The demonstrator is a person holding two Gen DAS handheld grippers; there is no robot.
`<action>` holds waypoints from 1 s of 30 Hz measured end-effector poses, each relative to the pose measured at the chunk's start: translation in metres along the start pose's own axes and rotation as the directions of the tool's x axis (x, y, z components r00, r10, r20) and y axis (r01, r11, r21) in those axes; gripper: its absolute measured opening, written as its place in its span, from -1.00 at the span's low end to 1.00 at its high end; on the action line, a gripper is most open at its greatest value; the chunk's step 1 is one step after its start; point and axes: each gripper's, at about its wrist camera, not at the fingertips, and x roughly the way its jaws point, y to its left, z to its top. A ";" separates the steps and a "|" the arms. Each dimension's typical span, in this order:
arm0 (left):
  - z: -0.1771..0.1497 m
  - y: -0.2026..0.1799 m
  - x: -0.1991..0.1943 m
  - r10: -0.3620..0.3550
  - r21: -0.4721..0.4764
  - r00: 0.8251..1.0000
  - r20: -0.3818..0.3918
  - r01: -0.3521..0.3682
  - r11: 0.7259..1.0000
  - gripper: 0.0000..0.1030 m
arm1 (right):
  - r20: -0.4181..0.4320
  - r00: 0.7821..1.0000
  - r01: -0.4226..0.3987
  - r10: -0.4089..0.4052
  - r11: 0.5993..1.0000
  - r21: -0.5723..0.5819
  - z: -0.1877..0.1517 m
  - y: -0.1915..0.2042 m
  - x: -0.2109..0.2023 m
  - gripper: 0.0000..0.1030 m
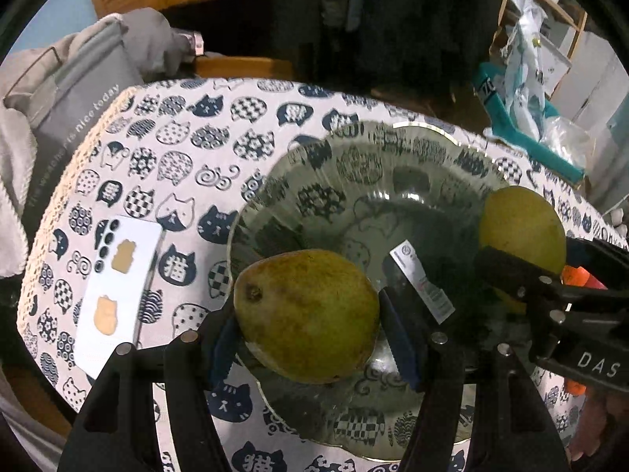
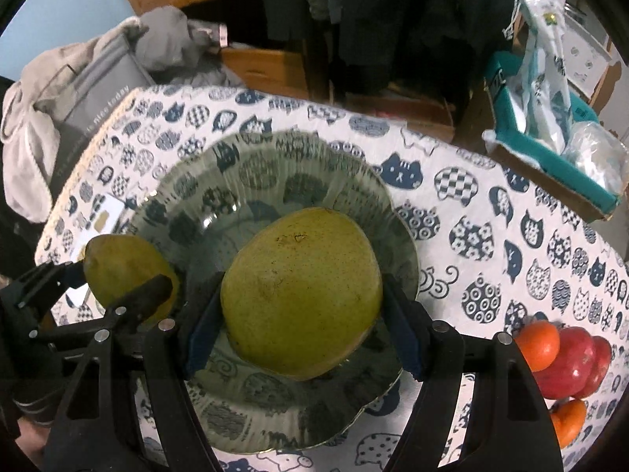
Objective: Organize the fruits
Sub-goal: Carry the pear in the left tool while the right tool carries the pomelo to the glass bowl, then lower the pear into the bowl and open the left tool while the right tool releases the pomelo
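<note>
- Two pears were in view, one in each gripper. The left gripper (image 1: pixel 308 316) clamped its pear (image 1: pixel 306 314) between blue pads, the fruit lying sideways with its dark blossom end turned left. The right gripper (image 2: pixel 300 299) clamped the bigger, paler pear (image 2: pixel 300 295) the same way.
- Both grippers pointed steeply down, side by side over one clear glass plate (image 2: pixel 401 212). Each showed at the edge of the other's view, so the two pears were near each other but apart.
- Whether either pear touched the glass I could not tell.
- The plate sat on a table (image 2: pixel 511 244) covered with a cat-print cloth. Its scalloped rim had bare cloth all round.
- On the cloth right of the plate lay more fruit: two orange ones (image 2: pixel 536 344) and what looked like two red ones (image 2: pixel 574 362) bunched together, touching.
- Left of the plate lay one white card (image 1: pixel 118 287) with two tan cat shapes, just beside the rim.
- Beyond the far left table edge stood a grey bag (image 1: pixel 74 118) with grey clothing heaped on it.
- Off the far right edge was one teal tray (image 2: pixel 550 157) holding plastic bags.
- Furthest back were wooden furniture and dark hanging clothes.
</note>
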 end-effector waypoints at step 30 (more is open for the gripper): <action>-0.003 -0.008 0.021 0.003 0.025 0.997 -0.072 -0.001 1.000 0.68 | -0.078 0.997 -0.015 0.018 0.999 0.037 -0.003 -0.004 0.027 0.48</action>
